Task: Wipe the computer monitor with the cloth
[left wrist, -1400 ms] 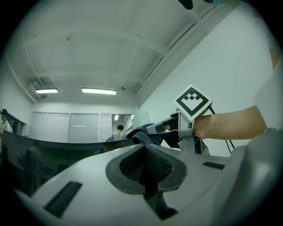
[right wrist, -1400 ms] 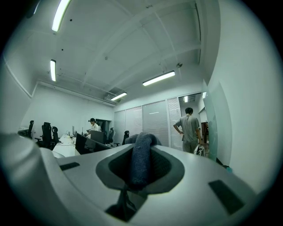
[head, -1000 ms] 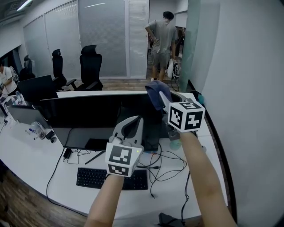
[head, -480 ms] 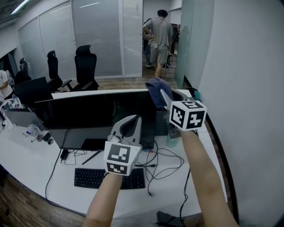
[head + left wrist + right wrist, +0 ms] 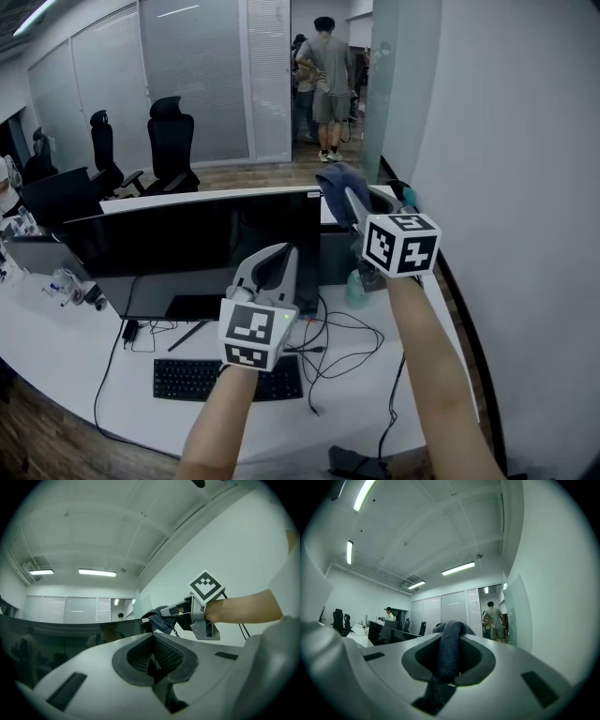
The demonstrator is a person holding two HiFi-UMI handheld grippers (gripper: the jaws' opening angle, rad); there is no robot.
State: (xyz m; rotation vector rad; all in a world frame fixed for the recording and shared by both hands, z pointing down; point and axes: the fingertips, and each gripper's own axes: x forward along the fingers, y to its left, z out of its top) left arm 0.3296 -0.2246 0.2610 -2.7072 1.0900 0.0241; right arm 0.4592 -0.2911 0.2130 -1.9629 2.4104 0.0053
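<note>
Premises are presenting as an open-plan office: a wide monitor (image 5: pixel 206 248) and keyboard (image 5: pixel 220 380) are sitting on a long white desk (image 5: pixel 75 361), black swivel chairs (image 5: pixel 173 141) are standing before blind-covered glass partitions (image 5: pixel 202 80), and strip lights (image 5: pixel 97 573) are running along the ceiling

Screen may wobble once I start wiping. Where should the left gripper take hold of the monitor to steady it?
Probably the top edge of the monitor, left of the cloth in the right gripper. The panel is thin and upright, so come from above, jaws straddling front and back. The left gripper is shut now; open it first.
</note>
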